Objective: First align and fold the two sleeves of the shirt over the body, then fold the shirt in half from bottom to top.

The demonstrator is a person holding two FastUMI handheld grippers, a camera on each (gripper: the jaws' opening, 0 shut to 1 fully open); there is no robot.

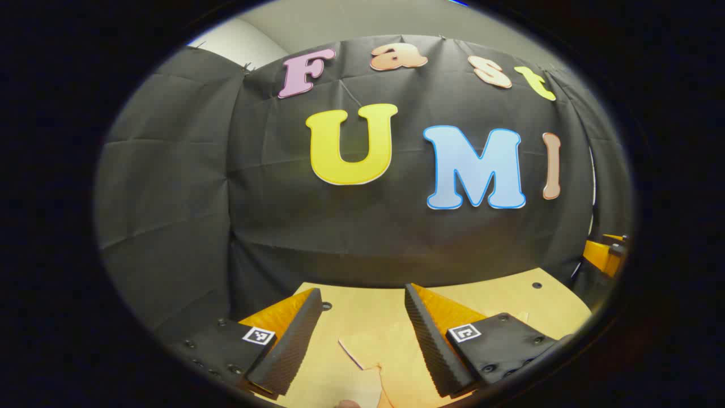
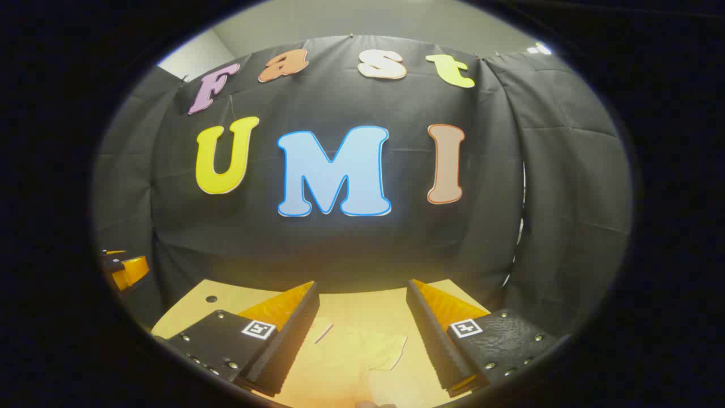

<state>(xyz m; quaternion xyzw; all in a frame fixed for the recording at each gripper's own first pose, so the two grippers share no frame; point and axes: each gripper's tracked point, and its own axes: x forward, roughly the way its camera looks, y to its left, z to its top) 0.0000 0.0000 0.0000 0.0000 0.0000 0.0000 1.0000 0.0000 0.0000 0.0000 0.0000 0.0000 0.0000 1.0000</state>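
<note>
A pale shirt [image 1: 368,354] lies flat on the wooden table [image 1: 510,297], and part of its edge shows between my left gripper's fingers. My left gripper [image 1: 362,292] is open above it, with nothing between the jaws. In the right gripper view the same pale cloth [image 2: 362,351] lies low on the table [image 2: 187,309]. My right gripper [image 2: 362,286] hangs open over it and holds nothing. Which part of the shirt lies under either gripper I cannot tell.
The black booth wall [image 1: 368,243] stands close behind the table's far edge. The right gripper [image 1: 606,252] shows at the right rim of the left gripper view, and the left gripper [image 2: 122,266] at the left rim of the right gripper view. Small holes [image 1: 536,285] dot the tabletop.
</note>
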